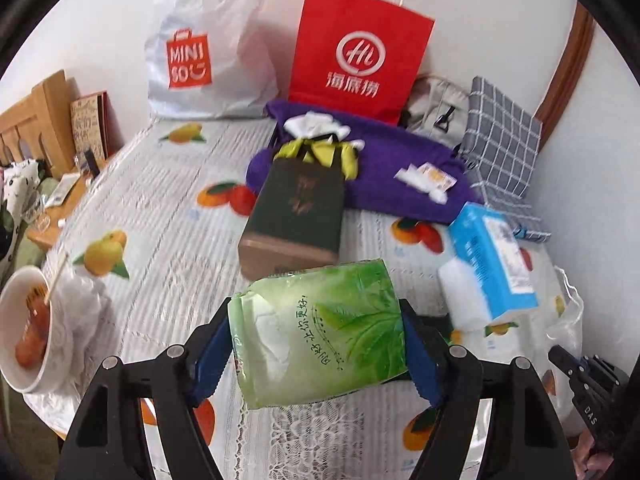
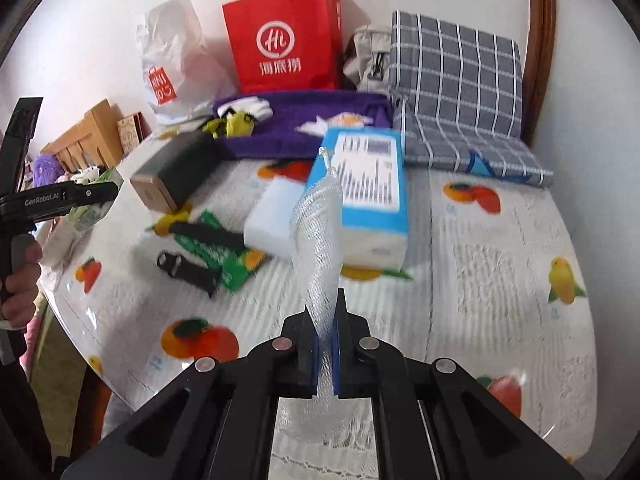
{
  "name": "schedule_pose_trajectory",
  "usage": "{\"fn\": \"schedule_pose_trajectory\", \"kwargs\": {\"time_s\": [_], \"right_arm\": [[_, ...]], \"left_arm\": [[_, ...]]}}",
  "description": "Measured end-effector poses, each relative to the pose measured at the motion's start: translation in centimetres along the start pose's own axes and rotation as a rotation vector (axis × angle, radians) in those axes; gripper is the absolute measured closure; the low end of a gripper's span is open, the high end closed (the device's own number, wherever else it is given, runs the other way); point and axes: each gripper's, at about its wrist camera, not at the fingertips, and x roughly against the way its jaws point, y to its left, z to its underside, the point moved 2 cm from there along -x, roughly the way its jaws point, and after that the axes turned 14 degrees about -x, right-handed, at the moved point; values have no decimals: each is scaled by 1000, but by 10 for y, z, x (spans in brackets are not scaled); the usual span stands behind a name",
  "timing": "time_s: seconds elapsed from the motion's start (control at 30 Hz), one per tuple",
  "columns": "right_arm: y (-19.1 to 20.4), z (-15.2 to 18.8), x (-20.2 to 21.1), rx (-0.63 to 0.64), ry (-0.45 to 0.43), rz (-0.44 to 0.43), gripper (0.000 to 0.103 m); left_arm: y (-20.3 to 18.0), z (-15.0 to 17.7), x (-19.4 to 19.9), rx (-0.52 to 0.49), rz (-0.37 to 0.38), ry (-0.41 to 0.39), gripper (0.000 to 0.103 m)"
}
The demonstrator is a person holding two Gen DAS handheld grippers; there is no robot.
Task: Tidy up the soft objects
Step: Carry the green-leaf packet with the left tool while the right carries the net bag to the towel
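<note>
The left hand-held gripper point(image 1: 318, 346) is closed on a green tissue pack point(image 1: 320, 332), blue pads pressed to its two ends; the pack is lifted clear of the desk point(image 1: 168, 184), its long axis running across between the fingers, its printed face upward. A line of Chinese script runs along the pack; it is legible only in part and is not transcribed. The right hand-held gripper point(image 2: 325, 320) is fully closed on a strip of clear mesh wrap point(image 2: 318, 236), which stands nearly upright out of the jaws, its long axis pointing away toward the far edge; its upper end blurs into the blue-and-white tissue pack point(image 2: 372, 184) behind, whose label text is too smeared to read. That pack rests on a white block point(image 2: 272, 220) near the desk's middle. A dark box point(image 1: 296, 212) lies tilted ahead of the left gripper, its gold lettering unreadable. Along the far edge stand a white bag point(image 1: 208, 40) marked "MINISO" and a red paper bag point(image 1: 356, 52) bearing an "Hi" emblem over three Chinese characters. A purple cloth point(image 1: 400, 184) lies before them. At the left edge a bowl point(image 1: 28, 328) is cut off by the frame. In the right wrist view the left device reads "GenRobot.AI".
</note>
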Motion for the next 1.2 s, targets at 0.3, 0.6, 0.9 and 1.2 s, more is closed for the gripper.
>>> {"fn": "schedule_pose_trajectory", "kwargs": {"time_s": [0.3, 0.6, 0.9, 1.2], "right_arm": [[15, -51, 4, -17, -24, -36, 98], [24, -94, -6, -40, -39, -46, 97], [38, -148, -19, -23, -99, -57, 96], [48, -196, -65, -12, -59, -84, 95]], "left_arm": [[-4, -30, 14, -25, 7, -49, 28], [-3, -63, 13, -46, 22, -82, 28], [0, -109, -6, -76, 21, -107, 28], [14, -148, -37, -76, 4, -94, 28]]}}
